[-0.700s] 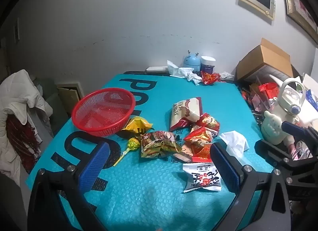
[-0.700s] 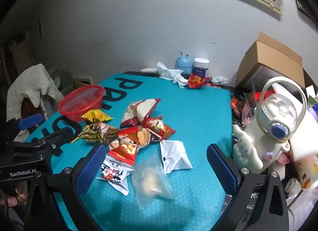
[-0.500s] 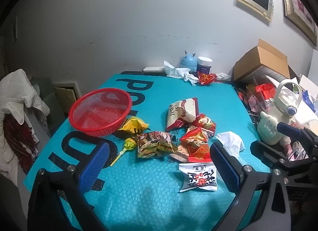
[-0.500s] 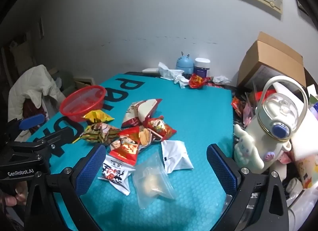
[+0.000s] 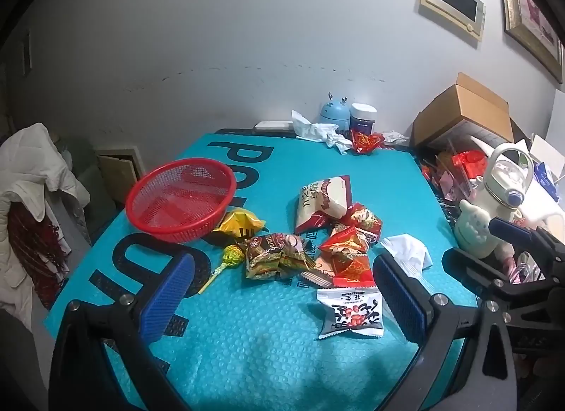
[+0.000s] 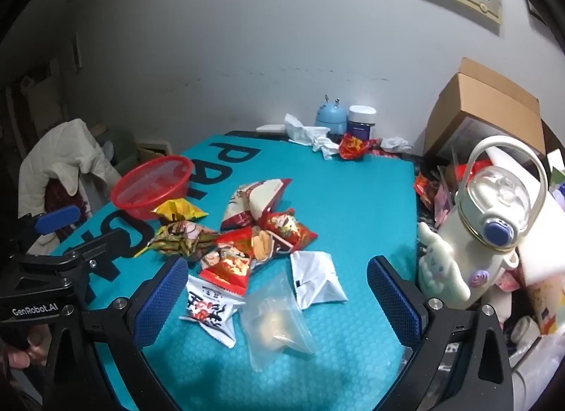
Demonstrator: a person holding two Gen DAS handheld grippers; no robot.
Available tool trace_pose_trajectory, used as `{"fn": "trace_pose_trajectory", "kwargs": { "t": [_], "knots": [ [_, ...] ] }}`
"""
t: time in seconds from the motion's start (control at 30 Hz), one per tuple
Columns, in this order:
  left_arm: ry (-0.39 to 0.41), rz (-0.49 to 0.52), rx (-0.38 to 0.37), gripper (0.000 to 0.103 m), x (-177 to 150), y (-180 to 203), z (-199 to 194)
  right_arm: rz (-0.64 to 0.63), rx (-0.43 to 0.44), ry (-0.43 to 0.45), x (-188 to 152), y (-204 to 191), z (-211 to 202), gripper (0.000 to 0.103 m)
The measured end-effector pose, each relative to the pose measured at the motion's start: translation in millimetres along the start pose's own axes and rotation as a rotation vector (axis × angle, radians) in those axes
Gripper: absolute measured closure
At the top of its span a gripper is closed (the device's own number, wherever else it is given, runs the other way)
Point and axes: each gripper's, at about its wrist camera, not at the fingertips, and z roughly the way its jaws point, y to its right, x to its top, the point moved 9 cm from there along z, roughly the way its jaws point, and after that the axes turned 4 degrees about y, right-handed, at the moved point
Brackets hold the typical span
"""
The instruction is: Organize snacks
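Note:
A pile of snack packets lies mid-table on the teal mat (image 5: 247,347): a white-and-red bag (image 5: 323,201), red packets (image 5: 348,252), a brown-green packet (image 5: 272,259), a yellow packet (image 5: 242,225), a lollipop (image 5: 233,255) and a white printed packet (image 5: 351,314). An empty red basket (image 5: 141,224) stands to their left. My left gripper (image 5: 282,291) hovers open before the pile, holding nothing. My right gripper (image 6: 277,298) is open too, above a clear bag (image 6: 282,333) and a white packet (image 6: 317,280). The basket (image 6: 134,206) sits far left in the right wrist view.
A white kettle-shaped bottle (image 6: 491,220) and clutter crowd the right edge, with a cardboard box (image 6: 487,111) behind. Tissues, a blue gadget (image 5: 333,112), a jar and a red wrapper (image 5: 365,141) line the far edge. A white coat (image 5: 31,164) hangs on the left.
The left wrist view has drifted slightly. Both grippers stay open, and nothing on the table has moved.

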Motion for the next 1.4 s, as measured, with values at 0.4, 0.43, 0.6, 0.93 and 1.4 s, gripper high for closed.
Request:
{"fn": "trace_pose_trajectory", "kwargs": {
  "t": [0.4, 0.43, 0.6, 0.93, 1.4],
  "knots": [
    [-0.011, -0.001, 0.001, 0.000, -2.3, -2.5, 1.0, -0.004, -0.004, 0.000, -1.9, 2.4, -0.5, 0.000],
    [-0.011, -0.002, 0.001, 0.000, -2.4, -2.6, 0.9, -0.005, -0.005, 0.000, -2.0, 2.5, -0.5, 0.000],
    [-0.011, -0.003, -0.001, 0.000, -2.8, -3.0, -0.2, -0.007, -0.005, -0.002, -2.1, 1.5, 0.5, 0.000],
    [-0.011, -0.010, -0.005, 0.000, -3.5, -4.5, -2.9, -0.011, -0.006, -0.002, -0.7, -0.7, -0.7, 0.000],
    [0.000, -0.026, -0.021, 0.000, 3.3, -9.9, -20.8, -0.014, 0.005, 0.017, 6.7, -15.9, -20.1, 0.000]
  ]
}}
